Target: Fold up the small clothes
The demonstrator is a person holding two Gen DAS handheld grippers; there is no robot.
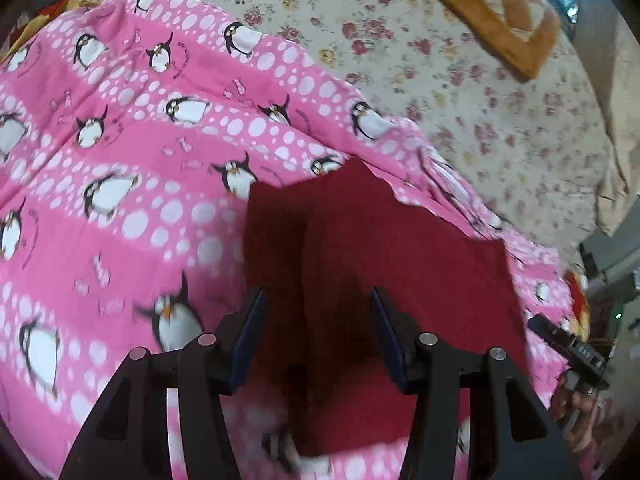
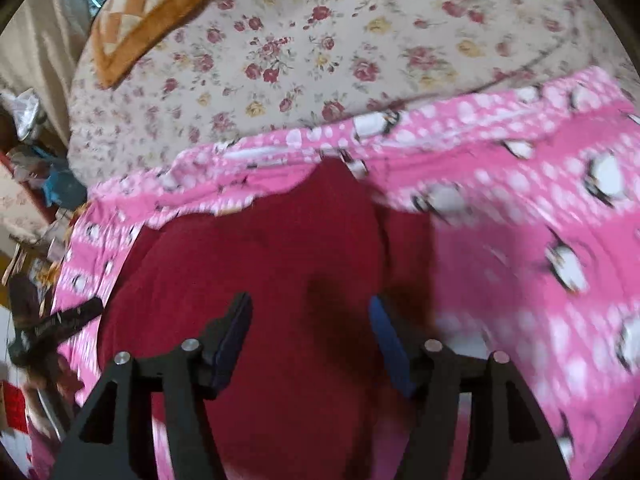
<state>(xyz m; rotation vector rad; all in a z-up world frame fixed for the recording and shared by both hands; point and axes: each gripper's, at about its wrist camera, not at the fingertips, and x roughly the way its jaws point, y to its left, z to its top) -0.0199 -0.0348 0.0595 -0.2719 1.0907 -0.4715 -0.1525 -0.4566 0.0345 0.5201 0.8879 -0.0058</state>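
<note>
A dark red small garment (image 1: 384, 248) lies on a pink penguin-print blanket (image 1: 120, 152). In the left wrist view a raised fold runs down its middle. My left gripper (image 1: 318, 300) hangs above it, jaws wide apart and empty. In the right wrist view the red garment (image 2: 260, 264) spreads wide below my right gripper (image 2: 310, 308), which is also open and empty. The right gripper shows at the left view's right edge (image 1: 568, 344), and the left gripper at the right view's left edge (image 2: 60, 324).
The pink blanket (image 2: 540, 216) lies on a floral bedsheet (image 2: 320, 52). An orange patterned pillow (image 1: 500, 12) sits at the far side of the bed. Clutter stands beside the bed (image 2: 36, 168).
</note>
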